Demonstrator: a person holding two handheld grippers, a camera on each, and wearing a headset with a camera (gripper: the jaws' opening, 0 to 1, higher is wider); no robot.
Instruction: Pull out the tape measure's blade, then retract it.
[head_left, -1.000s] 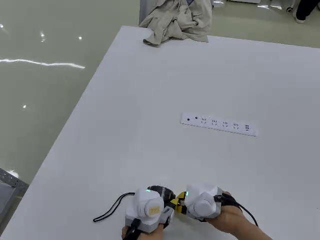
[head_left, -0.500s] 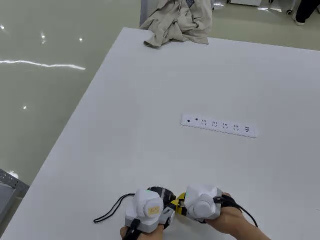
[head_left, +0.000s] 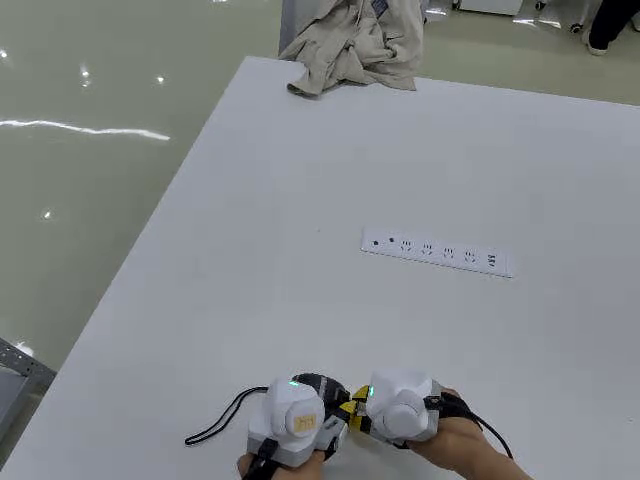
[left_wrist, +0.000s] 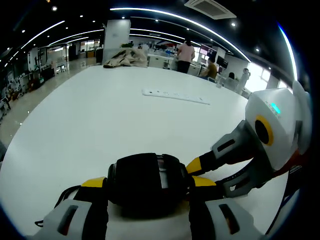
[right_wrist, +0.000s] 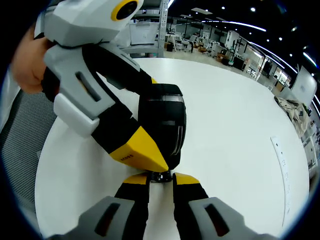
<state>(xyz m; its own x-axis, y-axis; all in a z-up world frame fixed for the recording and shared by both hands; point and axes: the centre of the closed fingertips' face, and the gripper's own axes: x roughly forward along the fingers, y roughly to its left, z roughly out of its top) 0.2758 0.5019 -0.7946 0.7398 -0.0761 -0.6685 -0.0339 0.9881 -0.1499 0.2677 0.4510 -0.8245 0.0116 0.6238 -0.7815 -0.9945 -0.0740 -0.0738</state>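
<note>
Down at the near edge of the white table (head_left: 300, 200), left gripper (head_left: 318, 402) closed on a black tape measure (head_left: 320, 382), one jaw pressed to each side of the round case. Case lying flat on the table, right in front of the person. Yellow fingertips (left_wrist: 94, 182) snug against the case in the left gripper view. Right gripper (head_left: 356, 410) just beside it, poking in from the right, tip close up to the case, with a hand (head_left: 462, 445) behind it. Seen in the right gripper view: jaws almost pressed together, pinching a tiny dark bit at the low edge of the case, most likely the blade tip (right_wrist: 160, 176), though too small to be sure. Thin black cord (head_left: 215, 425) curling away to the left on the table. Farther up the table, a long white power strip (head_left: 437, 250), well apart from both grippers. At the far edge, a heap of tan cloth (head_left: 352, 45).
</note>
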